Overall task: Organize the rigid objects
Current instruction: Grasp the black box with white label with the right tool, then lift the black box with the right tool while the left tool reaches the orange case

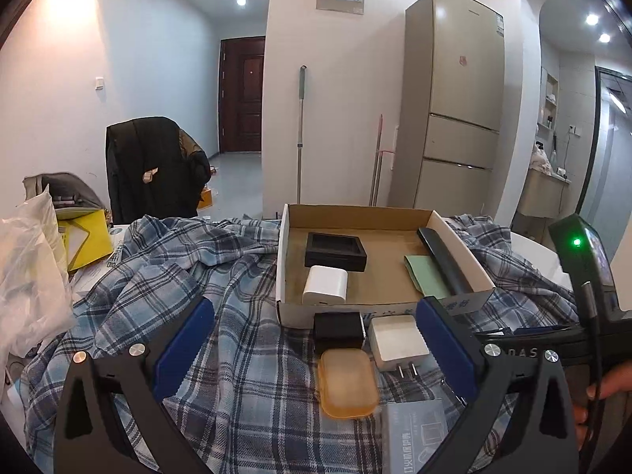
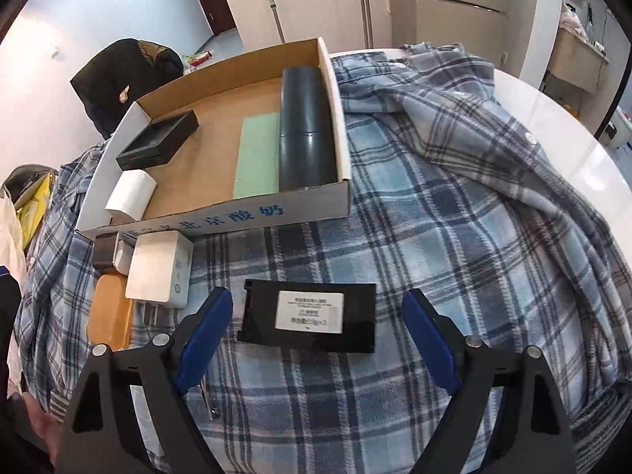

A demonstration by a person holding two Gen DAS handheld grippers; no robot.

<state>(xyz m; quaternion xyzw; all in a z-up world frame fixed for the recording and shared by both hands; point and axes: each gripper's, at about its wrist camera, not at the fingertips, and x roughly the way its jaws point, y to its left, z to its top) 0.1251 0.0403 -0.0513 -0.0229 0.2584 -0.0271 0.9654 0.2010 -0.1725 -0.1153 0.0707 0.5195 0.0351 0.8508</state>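
A shallow cardboard box (image 1: pixel 281 260) (image 2: pixel 221 223) sits on a plaid cloth and holds a black square tray (image 1: pixel 335 251) (image 2: pixel 158 140), a white adapter (image 1: pixel 324 285) (image 2: pixel 130 195), a green card (image 2: pixel 256 156) and a long dark case (image 2: pixel 304 126). In front of the box lie a small black block (image 1: pixel 337 331), a white plug charger (image 1: pixel 397 341) (image 2: pixel 158 272) and an amber case (image 1: pixel 347 383) (image 2: pixel 110 310). My left gripper (image 1: pixel 316 314) is open above these. My right gripper (image 2: pixel 316 296) is open over a flat black labelled box (image 2: pixel 310 318), with its pads clear of the box on both sides.
The plaid cloth (image 2: pixel 454 217) is bunched in folds right of the cardboard box, over a white round table (image 2: pixel 572 126). Plastic bags and yellow packets (image 1: pixel 35 252) are piled at the left. A grey carton (image 1: pixel 418 430) lies near the amber case. A chair with a dark jacket (image 1: pixel 154 166) stands behind.
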